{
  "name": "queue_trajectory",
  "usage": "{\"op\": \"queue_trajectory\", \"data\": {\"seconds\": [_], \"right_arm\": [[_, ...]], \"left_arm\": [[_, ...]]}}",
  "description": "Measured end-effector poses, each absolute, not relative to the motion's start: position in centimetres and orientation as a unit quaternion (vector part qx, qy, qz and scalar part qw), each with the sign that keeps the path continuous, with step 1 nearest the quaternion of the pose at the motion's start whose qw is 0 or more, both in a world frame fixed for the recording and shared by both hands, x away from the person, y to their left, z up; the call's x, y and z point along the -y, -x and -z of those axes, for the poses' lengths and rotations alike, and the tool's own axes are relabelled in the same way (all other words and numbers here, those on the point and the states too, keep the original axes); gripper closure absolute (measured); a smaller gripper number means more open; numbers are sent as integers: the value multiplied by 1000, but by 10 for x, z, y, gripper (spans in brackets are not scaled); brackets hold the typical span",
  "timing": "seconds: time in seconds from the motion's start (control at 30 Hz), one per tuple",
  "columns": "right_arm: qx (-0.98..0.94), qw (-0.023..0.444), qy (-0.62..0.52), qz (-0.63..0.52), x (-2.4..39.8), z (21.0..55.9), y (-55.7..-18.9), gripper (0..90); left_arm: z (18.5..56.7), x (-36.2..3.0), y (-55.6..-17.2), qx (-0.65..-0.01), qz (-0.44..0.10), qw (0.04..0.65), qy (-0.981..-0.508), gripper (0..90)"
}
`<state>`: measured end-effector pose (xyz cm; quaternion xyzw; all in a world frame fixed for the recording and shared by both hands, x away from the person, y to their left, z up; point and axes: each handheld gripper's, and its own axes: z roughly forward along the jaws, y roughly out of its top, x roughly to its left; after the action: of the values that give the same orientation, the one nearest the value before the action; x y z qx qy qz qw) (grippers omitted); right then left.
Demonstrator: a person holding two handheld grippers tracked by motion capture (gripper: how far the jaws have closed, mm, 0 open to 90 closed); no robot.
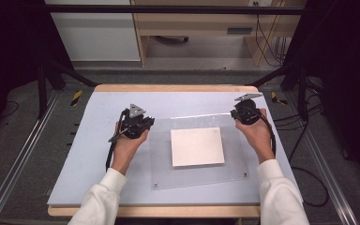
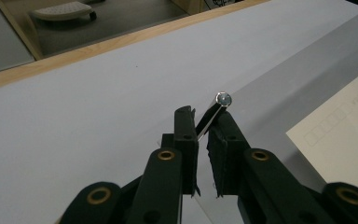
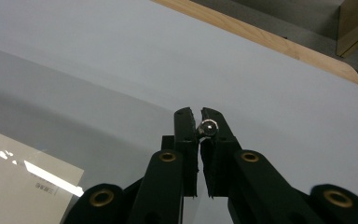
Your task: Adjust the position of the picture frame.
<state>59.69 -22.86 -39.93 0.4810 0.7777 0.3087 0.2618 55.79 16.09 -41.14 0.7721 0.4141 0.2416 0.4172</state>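
This looks like a lab or test bay: a table (image 1: 75,154) with a pale mat and wooden edge stands between black frame struts (image 1: 281,72) and floor rails (image 1: 14,164), loose cables (image 1: 304,140) trail right, and plain cabinets (image 1: 93,33) stand far behind.

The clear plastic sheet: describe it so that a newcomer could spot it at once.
On the pale blue table, between the two hands, lies the clear plastic sheet. A cream paper sits at its middle; unlike the paper, the sheet is see-through, with small silver studs at its near corners.

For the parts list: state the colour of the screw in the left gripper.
Shiny silver metal screw; clearest in the left gripper view.
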Motion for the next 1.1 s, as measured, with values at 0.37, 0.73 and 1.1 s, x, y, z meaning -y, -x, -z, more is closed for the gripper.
{"op": "queue_trajectory", "data": {"seconds": [0.37,0.73,1.1], "right_arm": [[-793,241,-479,-289,218,388,-594,857],[-809,211,-472,-279,186,385,-581,856],[-828,199,-459,-254,159,381,-568,856]], "left_arm": [[393,-172,-554,-413,-240,389,-788,820],[376,-205,-542,-408,-237,371,-800,818],[373,-228,-533,-411,-232,360,-805,821]]}}
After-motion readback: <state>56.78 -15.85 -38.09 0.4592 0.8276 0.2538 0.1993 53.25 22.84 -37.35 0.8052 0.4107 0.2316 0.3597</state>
